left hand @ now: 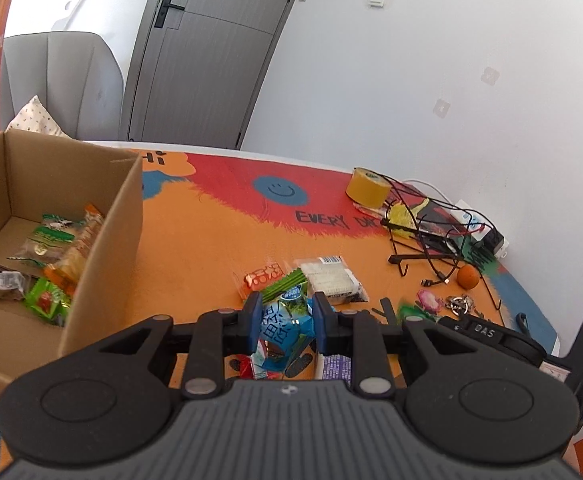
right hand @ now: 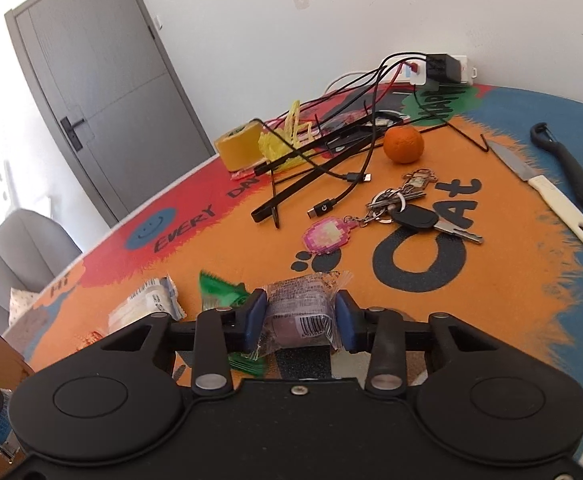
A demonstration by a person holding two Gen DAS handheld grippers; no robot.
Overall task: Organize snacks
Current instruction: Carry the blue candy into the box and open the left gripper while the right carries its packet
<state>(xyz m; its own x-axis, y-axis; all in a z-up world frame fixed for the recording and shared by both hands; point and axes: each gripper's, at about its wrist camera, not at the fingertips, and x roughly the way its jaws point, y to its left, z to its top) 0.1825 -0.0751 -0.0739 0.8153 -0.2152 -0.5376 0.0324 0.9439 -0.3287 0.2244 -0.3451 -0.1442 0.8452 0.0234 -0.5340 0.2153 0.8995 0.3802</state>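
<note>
My left gripper (left hand: pixel 287 314) is shut on a blue snack packet (left hand: pixel 281 330), held above the orange mat. Just beyond it lie a white cracker pack (left hand: pixel 329 278), a green packet (left hand: pixel 281 284) and an orange-red packet (left hand: pixel 257 276). An open cardboard box (left hand: pixel 103 240) at the left holds several snacks (left hand: pixel 57 256). My right gripper (right hand: pixel 301 312) is shut on a clear-wrapped dark snack with a barcode (right hand: pixel 301 312), low over the mat. A green packet (right hand: pixel 221 292) and the white cracker pack (right hand: pixel 147 304) lie left of it.
Keys with a pink charm (right hand: pixel 391 212), an orange (right hand: pixel 403 144), tangled black cables (right hand: pixel 323 160), a tape roll (right hand: pixel 237 146), a power strip (right hand: pixel 443 68), a knife (right hand: pixel 547 192) and a peeler (right hand: pixel 563 164) lie on the mat. A grey chair (left hand: pixel 59 80) and door (left hand: pixel 219 40) stand behind.
</note>
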